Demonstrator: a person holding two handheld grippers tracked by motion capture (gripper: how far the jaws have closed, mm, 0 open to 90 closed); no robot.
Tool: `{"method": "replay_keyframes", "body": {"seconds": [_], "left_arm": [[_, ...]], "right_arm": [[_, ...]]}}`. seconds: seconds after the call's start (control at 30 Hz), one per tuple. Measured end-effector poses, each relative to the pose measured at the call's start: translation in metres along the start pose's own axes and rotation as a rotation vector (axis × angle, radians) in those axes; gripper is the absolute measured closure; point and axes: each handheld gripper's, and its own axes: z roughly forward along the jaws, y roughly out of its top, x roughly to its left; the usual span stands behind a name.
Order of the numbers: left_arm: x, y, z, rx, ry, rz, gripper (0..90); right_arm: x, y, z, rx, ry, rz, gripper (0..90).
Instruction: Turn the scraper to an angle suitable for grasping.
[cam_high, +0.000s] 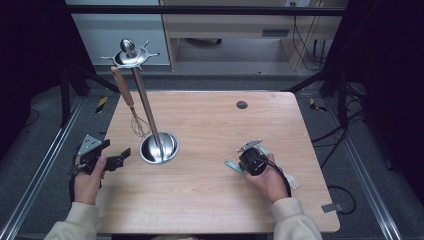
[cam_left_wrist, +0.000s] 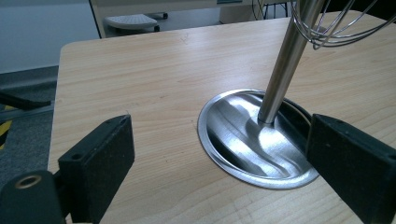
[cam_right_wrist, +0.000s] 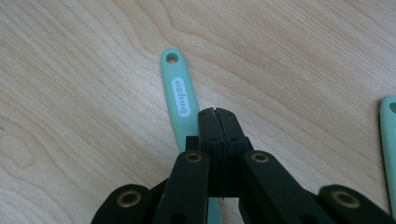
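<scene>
**Mint utensil not yet hung**

Mint-handled utensil (cam_right_wrist: 180, 100) lying flat on the bench (cam_high: 210, 200), hanging hole toward 12 o'clock in the right gripper view, at about 5 o'clock from the stand's base dish (cam_high: 159, 148). Right tool (cam_right_wrist: 217, 114) poised directly over that handle, jaws pressed together with nothing visibly between them. Second mint handle (cam_right_wrist: 388, 140) just off at 3 o'clock. Judged as early going: whisk (cam_high: 131, 102) already hanging from the stand's hooked top ring (cam_high: 131, 56), both mint pieces yet to be lifted and hooked. Base dish holding only the steel pole (cam_high: 147, 107), otherwise bare. Left tool (cam_high: 120, 159) at 9 o'clock of the dish, jaws spread wide, gripping nothing.
</scene>
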Motion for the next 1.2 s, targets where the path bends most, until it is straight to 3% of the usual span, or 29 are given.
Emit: {"method": "replay_keyframes", "body": {"seconds": [0.37, 0.87, 1.2], "left_arm": [[0.001, 0.000, 0.000, 0.002, 0.003, 0.000, 7.7], [0.002, 0.000, 0.000, 0.001, 0.002, -0.004, 7.6], [0.002, -0.001, 0.000, 0.003, -0.001, -0.004, 7.6]], "right_arm": [[0.002, 0.005, -0.008, 0.058, 0.004, -0.059, 85.3], [0.007, 0.021, -0.005, 0.154, 0.039, -0.122, 71.7], [0.008, 0.032, 0.006, 0.235, 0.055, -0.150, 65.8]]}}
